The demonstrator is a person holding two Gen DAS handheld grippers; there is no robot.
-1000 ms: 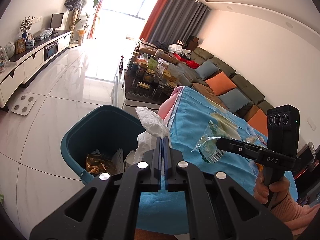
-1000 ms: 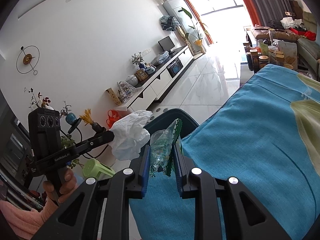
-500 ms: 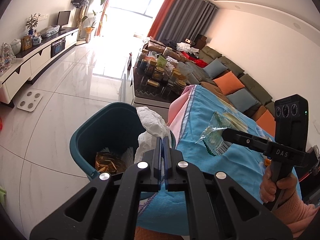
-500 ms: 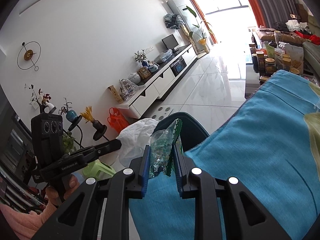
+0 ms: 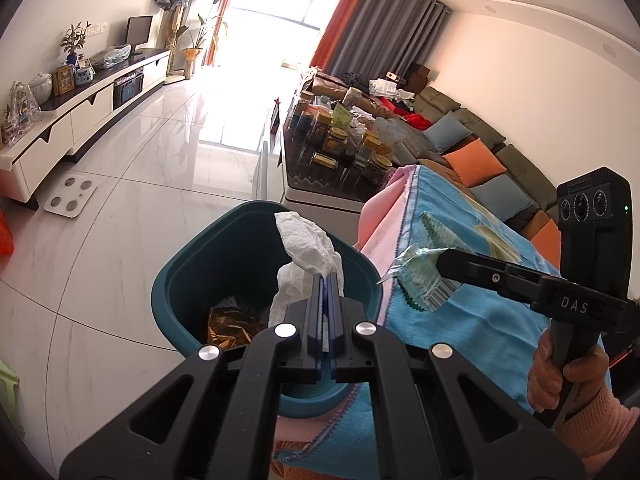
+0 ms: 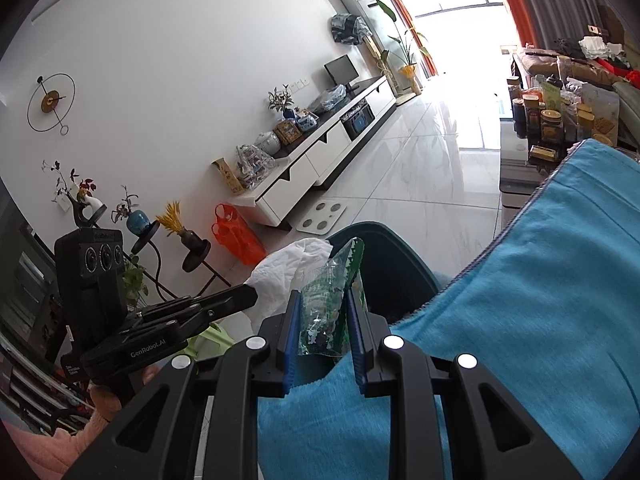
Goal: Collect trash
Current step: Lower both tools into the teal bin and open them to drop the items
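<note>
My left gripper is shut on a crumpled white tissue and holds it over the open teal trash bin. The bin holds a gold foil wrapper and some paper. My right gripper is shut on a clear green plastic wrapper and holds it above the edge of the blue-covered table, beside the bin. The right gripper with the wrapper also shows in the left wrist view. The left gripper with the tissue shows in the right wrist view.
A coffee table crowded with jars stands behind the bin. A sofa with orange and blue cushions lines the right wall. A white TV cabinet runs along the left wall, with a bathroom scale on the tiled floor.
Both grippers have moved toward the bin, which sits nearer and more central in the left wrist view. The tissue now hangs over the bin's opening. Both grips are unchanged.
</note>
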